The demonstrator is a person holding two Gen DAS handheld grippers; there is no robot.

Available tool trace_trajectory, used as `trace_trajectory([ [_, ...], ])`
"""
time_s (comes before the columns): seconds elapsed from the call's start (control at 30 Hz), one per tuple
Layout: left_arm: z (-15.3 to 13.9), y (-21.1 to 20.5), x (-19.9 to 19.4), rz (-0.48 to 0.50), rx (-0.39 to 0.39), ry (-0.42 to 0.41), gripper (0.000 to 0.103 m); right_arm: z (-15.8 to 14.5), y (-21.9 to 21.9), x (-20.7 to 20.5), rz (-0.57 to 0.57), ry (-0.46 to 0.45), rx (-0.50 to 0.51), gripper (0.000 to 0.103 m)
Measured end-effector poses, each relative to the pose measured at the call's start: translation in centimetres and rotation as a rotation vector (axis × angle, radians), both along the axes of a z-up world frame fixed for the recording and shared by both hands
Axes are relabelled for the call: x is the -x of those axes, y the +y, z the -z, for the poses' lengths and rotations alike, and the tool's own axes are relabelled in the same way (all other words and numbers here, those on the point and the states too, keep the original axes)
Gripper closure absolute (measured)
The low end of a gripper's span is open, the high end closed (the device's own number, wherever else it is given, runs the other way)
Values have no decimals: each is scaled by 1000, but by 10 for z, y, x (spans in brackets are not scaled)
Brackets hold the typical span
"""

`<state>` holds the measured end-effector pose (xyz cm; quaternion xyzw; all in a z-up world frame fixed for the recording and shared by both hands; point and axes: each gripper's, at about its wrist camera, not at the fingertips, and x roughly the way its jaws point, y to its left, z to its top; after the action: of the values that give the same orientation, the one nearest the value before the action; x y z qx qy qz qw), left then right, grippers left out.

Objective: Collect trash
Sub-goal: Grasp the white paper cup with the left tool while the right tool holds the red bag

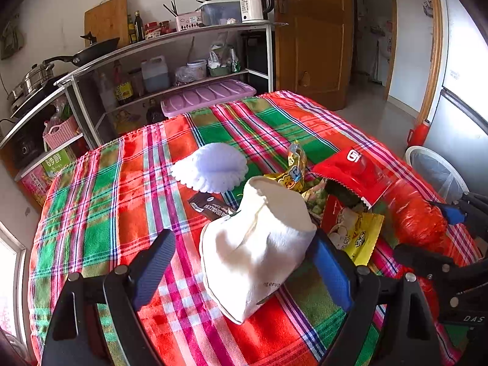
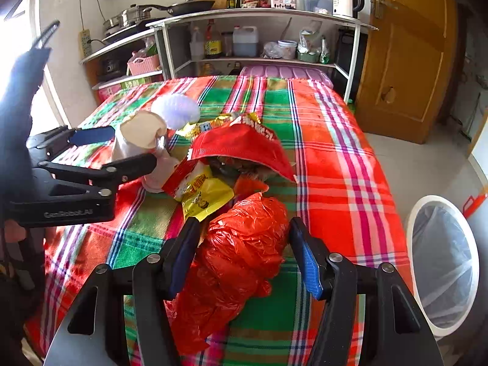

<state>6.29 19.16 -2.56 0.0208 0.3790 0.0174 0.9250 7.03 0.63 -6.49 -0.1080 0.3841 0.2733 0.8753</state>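
A white paper bag (image 1: 256, 250) stands on the plaid tablecloth (image 1: 116, 201) between the jaws of my open left gripper (image 1: 244, 262); the right finger touches it, the left stands apart. It also shows in the right wrist view (image 2: 138, 135). My right gripper (image 2: 244, 253) is open around a crumpled orange-red plastic bag (image 2: 241, 253), also seen in the left wrist view (image 1: 418, 213). A red snack bag (image 2: 244, 146), a yellow wrapper (image 2: 204, 195), a gold wrapper (image 1: 294, 170), a dark wrapper (image 1: 210, 209) and a white fluted paper liner (image 1: 213, 167) lie around them.
A white bin with a clear liner (image 2: 442, 262) stands on the floor right of the table. Behind the table is a metal kitchen rack (image 1: 170, 42) with pans, bottles and a kettle. A wooden door (image 2: 405, 55) is at the back right.
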Motion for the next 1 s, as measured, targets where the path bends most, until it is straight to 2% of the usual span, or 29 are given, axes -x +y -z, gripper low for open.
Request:
trace_trajectory([
  [0.1,3,2,-3,3,36,11,16,-5,-6,8,-2,-17,-22,42],
  [0.13,5,3,-3,-1,50,12,22,-5,-9,10,4,-15,-23,42],
  [0.23,8,5,-5,-12,81,24,33,-4,-12,13,10,3,-39,42],
  [0.33,9,6,-4,-17,91,32,40,0,-11,11,23,22,-34,42],
  [0.6,4,9,2,-41,101,19,51,4,-17,11,44,50,-74,42],
  [0.63,2,10,4,-43,102,19,53,5,-19,11,47,48,-77,43],
  [0.67,1,9,6,-42,101,18,53,4,-19,12,46,45,-78,50],
  [0.77,-3,9,11,-34,117,16,61,3,-19,14,44,36,-80,51],
  [1.0,-7,2,22,-40,96,13,64,0,-26,17,42,27,-125,53],
])
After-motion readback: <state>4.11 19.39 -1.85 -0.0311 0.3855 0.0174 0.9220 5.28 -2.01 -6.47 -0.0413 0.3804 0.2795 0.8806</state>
